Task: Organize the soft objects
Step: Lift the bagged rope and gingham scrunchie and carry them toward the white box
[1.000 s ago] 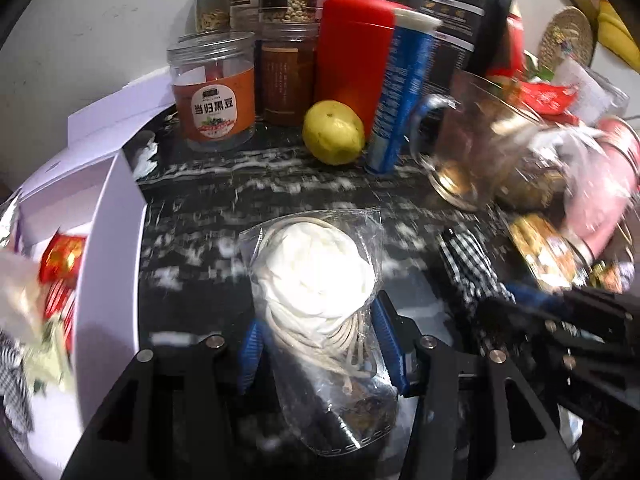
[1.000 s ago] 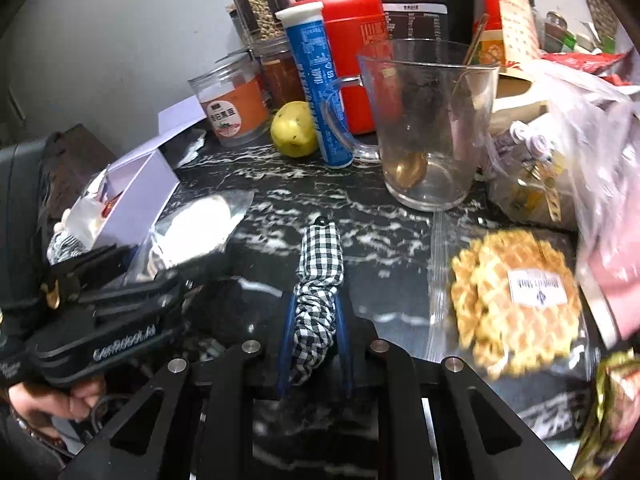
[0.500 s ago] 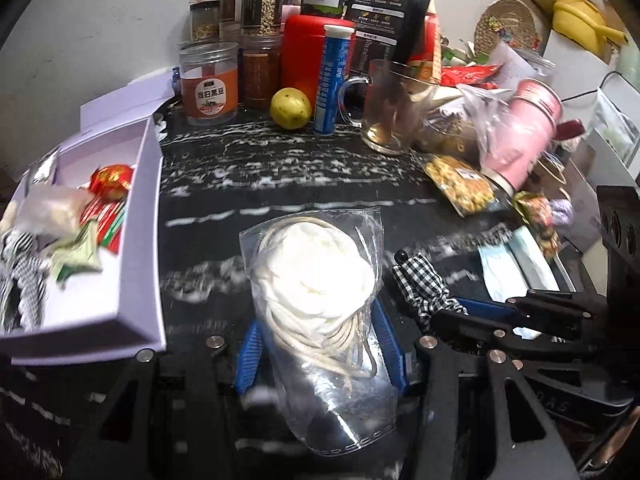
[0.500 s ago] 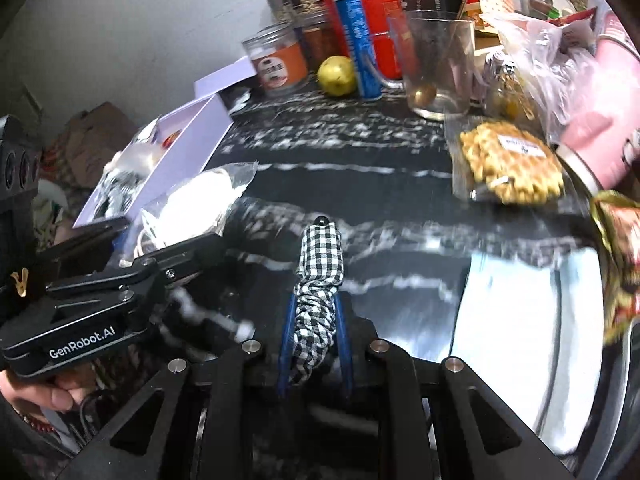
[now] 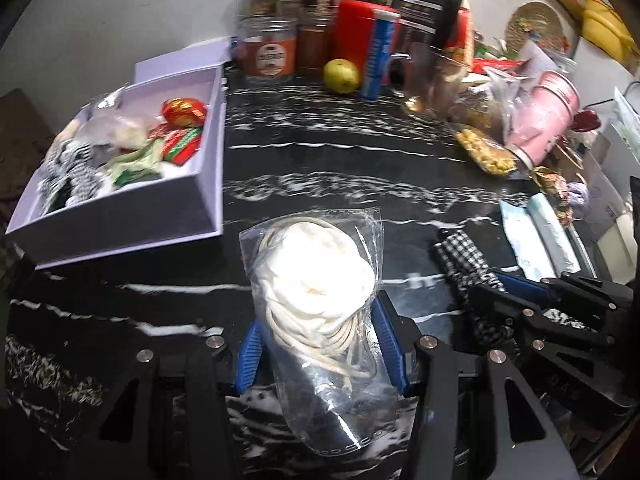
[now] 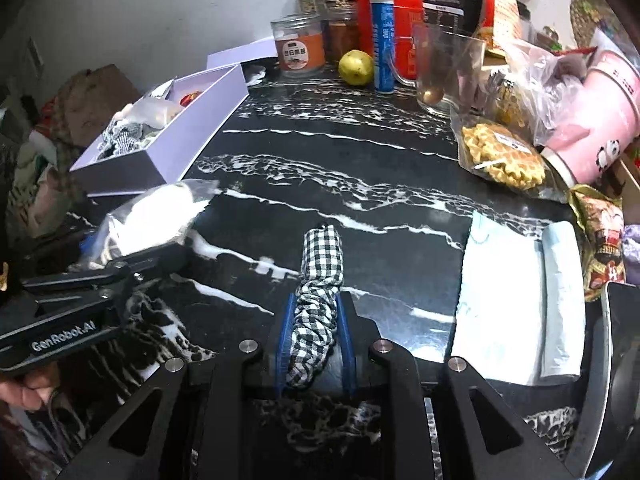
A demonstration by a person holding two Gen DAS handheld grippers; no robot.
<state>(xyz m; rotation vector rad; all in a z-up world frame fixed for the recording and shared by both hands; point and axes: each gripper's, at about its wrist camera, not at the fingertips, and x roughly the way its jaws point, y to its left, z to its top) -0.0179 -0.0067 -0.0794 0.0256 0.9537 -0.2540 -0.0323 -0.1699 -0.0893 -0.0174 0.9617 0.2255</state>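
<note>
My left gripper [image 5: 318,346] is shut on a clear plastic bag of white cord and cloth [image 5: 316,280], held above the black marble counter; the bag also shows in the right wrist view [image 6: 156,216]. My right gripper [image 6: 314,340] is shut on a black-and-white checked cloth roll [image 6: 320,280], which also shows at the right of the left wrist view [image 5: 464,264]. A lavender box [image 5: 132,216] with several soft items in it stands at the left, also seen in the right wrist view [image 6: 168,152].
Jars, a red tin [image 6: 404,32], a blue tube [image 6: 382,44], a lemon [image 6: 356,68] and a glass mug [image 6: 444,72] line the back. A waffle bag [image 6: 502,152], a pink cup [image 6: 592,120] and light blue packets [image 6: 516,304] lie at the right.
Both grippers have pulled back from the jars and risen with their loads. The lavender box and more of the counter have come into view.
</note>
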